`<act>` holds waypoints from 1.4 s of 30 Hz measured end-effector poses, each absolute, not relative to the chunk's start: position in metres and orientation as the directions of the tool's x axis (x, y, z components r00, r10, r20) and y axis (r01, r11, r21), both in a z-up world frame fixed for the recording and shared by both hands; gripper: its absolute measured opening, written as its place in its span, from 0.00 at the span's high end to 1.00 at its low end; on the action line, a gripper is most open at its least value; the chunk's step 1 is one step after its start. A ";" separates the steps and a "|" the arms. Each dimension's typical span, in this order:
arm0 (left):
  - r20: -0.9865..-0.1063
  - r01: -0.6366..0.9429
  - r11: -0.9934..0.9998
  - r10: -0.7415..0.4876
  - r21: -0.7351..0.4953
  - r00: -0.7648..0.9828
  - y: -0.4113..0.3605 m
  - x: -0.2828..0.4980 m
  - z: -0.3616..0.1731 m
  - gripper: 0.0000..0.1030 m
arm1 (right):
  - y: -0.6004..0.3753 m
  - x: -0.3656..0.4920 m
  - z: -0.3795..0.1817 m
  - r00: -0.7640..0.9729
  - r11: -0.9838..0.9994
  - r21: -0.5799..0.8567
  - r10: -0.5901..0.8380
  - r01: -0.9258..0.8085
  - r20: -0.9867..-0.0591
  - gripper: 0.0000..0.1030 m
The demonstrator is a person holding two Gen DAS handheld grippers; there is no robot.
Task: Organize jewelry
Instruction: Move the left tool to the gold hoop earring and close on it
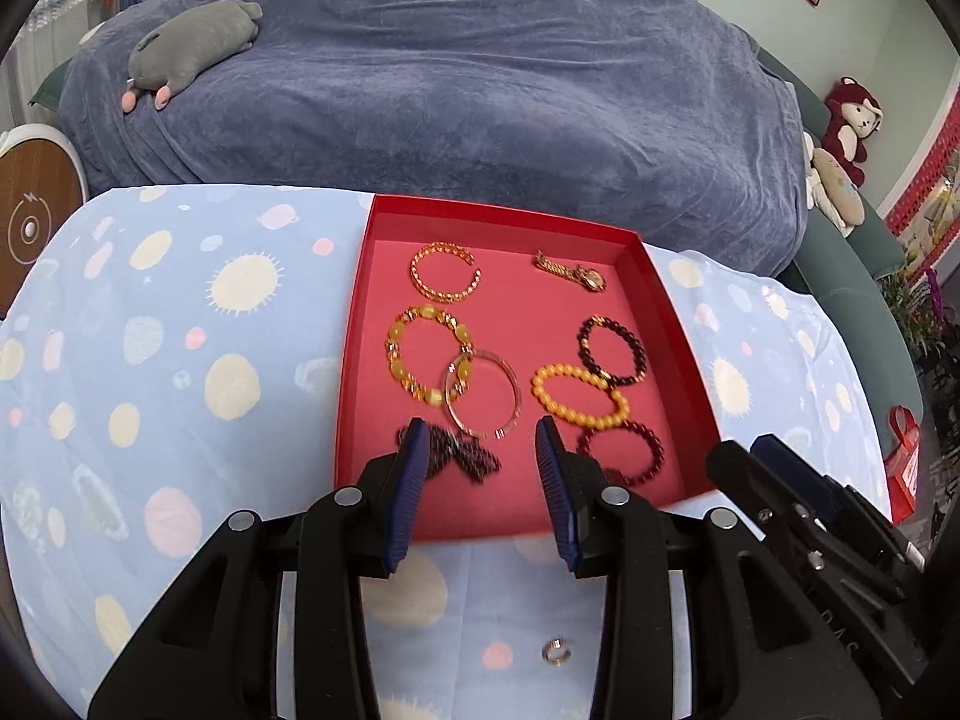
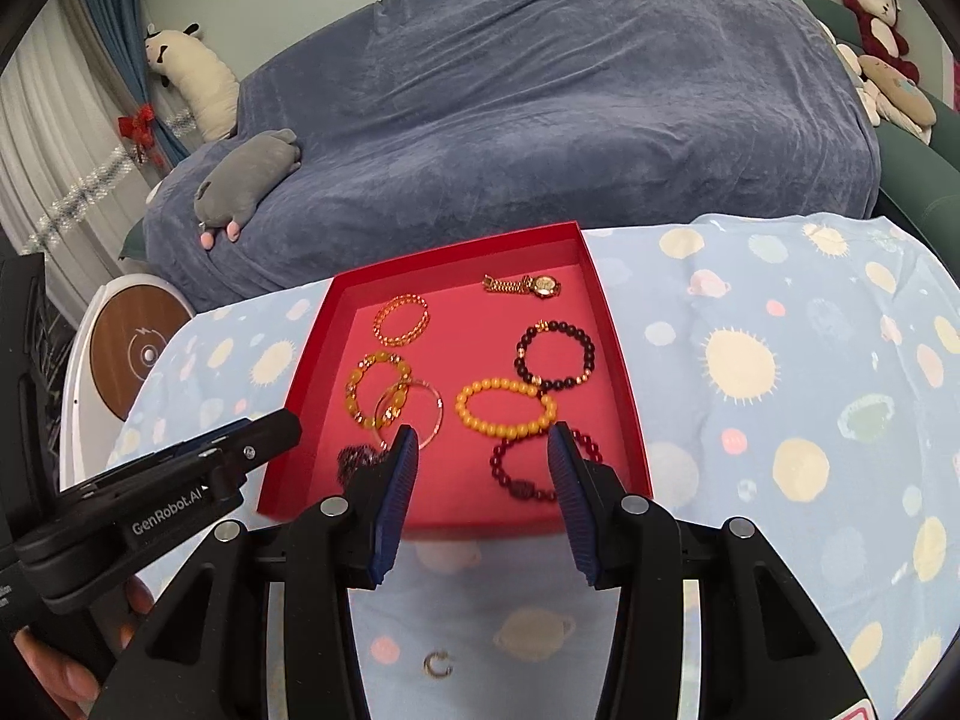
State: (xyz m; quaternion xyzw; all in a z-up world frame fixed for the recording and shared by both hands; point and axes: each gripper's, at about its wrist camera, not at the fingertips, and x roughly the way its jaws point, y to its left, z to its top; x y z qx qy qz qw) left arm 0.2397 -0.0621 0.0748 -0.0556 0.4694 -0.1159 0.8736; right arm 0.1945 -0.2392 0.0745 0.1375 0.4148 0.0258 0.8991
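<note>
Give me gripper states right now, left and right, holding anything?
Left gripper: open, holding nothing, poised over the red tray.
Right gripper: open, holding nothing, poised over the same tray.

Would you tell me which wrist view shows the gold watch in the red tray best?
The right wrist view: the gold watch shows its dial and band clearly. In the left wrist view, the watch looks smaller, its dial barely readable.

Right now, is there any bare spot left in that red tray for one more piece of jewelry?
Yes. The red tray is bare down its middle strip, between the gold chain bracelet and the gold watch, and along its far edge. The near half is crowded: the thin bangle overlaps the amber bracelet, and the yellow bead bracelet touches both dark ones.
</note>
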 end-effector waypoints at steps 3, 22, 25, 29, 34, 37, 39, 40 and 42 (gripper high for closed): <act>-0.806 0.154 0.966 -0.258 -0.208 0.533 -0.060 0.226 0.079 0.66 | -0.239 0.177 0.077 0.654 0.960 0.270 0.158 0.073 -0.740 0.57; -0.878 0.133 0.974 -0.224 -0.184 0.424 -0.025 0.104 0.029 0.64 | -0.234 0.065 0.051 0.593 0.954 0.275 0.154 0.118 -0.790 0.57; -0.895 0.132 0.976 -0.213 -0.175 0.393 -0.023 0.089 0.014 0.64 | -0.232 0.050 0.044 0.580 0.953 0.274 0.153 0.126 -0.800 0.57; -0.909 0.128 0.979 -0.194 -0.158 0.370 -0.025 0.073 -0.002 0.64 | -0.234 0.037 0.037 0.564 0.951 0.276 0.152 0.140 -0.811 0.57; -0.916 0.138 0.982 -0.174 -0.132 0.362 -0.031 0.067 -0.011 0.64 | -0.231 0.024 0.029 0.548 0.951 0.274 0.154 0.143 -0.822 0.57; -0.918 0.137 0.983 -0.164 -0.122 0.361 -0.035 0.067 -0.015 0.64 | -0.229 0.018 0.024 0.537 0.951 0.274 0.157 0.144 -0.829 0.57; -0.917 0.137 0.983 -0.163 -0.121 0.363 -0.036 0.066 -0.016 0.64 | -0.228 0.015 0.023 0.533 0.951 0.274 0.158 0.144 -0.831 0.57; -0.917 0.138 0.984 -0.159 -0.116 0.366 -0.038 0.066 -0.017 0.65 | -0.228 0.013 0.022 0.530 0.951 0.273 0.158 0.144 -0.833 0.57; -0.917 0.146 0.984 -0.152 -0.105 0.370 -0.040 0.066 -0.018 0.65 | -0.229 0.011 0.022 0.529 0.951 0.272 0.158 0.145 -0.834 0.57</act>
